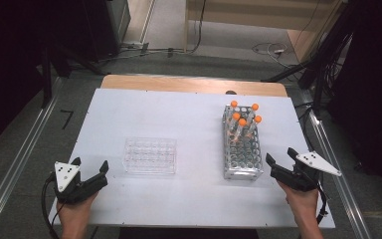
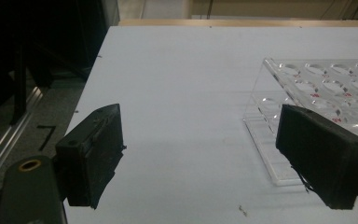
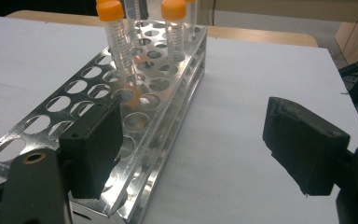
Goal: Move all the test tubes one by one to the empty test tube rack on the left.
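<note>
Both grippers empty, fingers wide apart, each beside a rack on the white surface.

The left gripper [image 1: 88, 172] holds its fingers [image 2: 93, 151] spread wide with nothing between them; it sits near the front left corner of the surface [image 1: 189, 124], just left of the clear plastic rack [image 1: 150, 156]. That low rack carries rows of round wells, all empty. The right gripper [image 1: 282, 160] also has its fingers [image 3: 303, 140] wide and empty, just right of the front end of the tall tube rack [image 1: 242, 144]. This tall rack holds five orange-capped tubes [image 1: 242, 122], all upright and grouped at its far end; the nearer holes stand vacant. Count: two racks, five tubes, two grippers. Open surface lies between the two racks and along the front edge; the right gripper is close to the surface's right edge.
</note>
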A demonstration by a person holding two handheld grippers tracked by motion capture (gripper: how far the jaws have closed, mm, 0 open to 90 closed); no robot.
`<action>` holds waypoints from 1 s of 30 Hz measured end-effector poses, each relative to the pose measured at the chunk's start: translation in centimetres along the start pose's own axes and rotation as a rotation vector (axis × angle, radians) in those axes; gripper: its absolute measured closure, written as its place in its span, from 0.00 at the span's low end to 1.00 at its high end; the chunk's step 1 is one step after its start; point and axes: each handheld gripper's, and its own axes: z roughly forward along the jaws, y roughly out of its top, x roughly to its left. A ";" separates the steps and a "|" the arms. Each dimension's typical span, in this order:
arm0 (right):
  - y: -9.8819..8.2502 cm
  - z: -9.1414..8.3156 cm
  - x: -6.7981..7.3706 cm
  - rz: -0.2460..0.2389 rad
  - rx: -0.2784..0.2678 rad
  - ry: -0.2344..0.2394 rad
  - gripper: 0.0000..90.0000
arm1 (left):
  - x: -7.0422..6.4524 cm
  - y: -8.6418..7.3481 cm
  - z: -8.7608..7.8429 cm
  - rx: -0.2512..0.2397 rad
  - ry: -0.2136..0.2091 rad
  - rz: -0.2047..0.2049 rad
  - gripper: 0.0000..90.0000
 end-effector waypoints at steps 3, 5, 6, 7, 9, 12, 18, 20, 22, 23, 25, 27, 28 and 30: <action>0.1 0.3 0.2 -0.002 -0.001 0.003 0.21 | 0.0 0.0 0.0 0.000 -0.002 -0.001 0.16; 0.2 0.4 0.2 -0.003 0.001 0.005 0.21 | 0.0 0.0 0.0 0.000 0.000 -0.001 0.16; 0.3 0.5 0.3 -0.003 0.000 0.006 0.21 | 0.0 0.0 0.0 0.000 0.000 -0.001 0.16; 0.3 0.6 0.3 -0.003 0.000 0.007 0.21 | 0.0 0.0 0.0 -0.001 -0.001 -0.001 0.16; 0.5 0.8 0.4 -0.003 -0.001 0.008 0.21 | 0.0 0.0 0.0 0.000 0.000 -0.001 0.16; 0.7 1.1 0.4 0.002 -0.003 0.012 0.21 | 0.0 0.0 0.0 -0.001 0.000 -0.001 0.16; 1.0 1.6 0.4 0.000 -0.004 0.012 0.22 | 0.0 0.0 0.0 -0.001 0.000 -0.001 0.16; 1.1 1.8 0.4 0.000 -0.004 0.013 0.22 | 0.1 0.0 0.0 0.000 0.001 -0.002 0.16; 1.3 2.0 0.4 0.000 -0.003 0.012 0.22 | 0.1 0.0 0.0 -0.001 0.001 -0.002 0.16; 1.3 2.1 0.4 -0.001 -0.004 0.013 0.22 | 0.0 0.0 0.0 -0.001 0.001 -0.003 0.16; 1.4 2.2 0.4 -0.002 -0.004 0.014 0.22 | 0.0 0.0 0.0 -0.001 0.002 -0.002 0.16; 1.5 2.4 0.5 -0.004 -0.002 0.011 0.22 | 0.0 0.0 0.0 -0.001 0.002 -0.002 0.16; 1.6 2.5 0.5 -0.005 -0.003 0.013 0.22 | 0.0 0.0 0.0 -0.001 0.002 -0.001 0.16; 1.8 2.7 0.5 -0.005 -0.003 0.009 0.22 | 0.0 0.0 0.0 -0.001 0.001 -0.001 0.16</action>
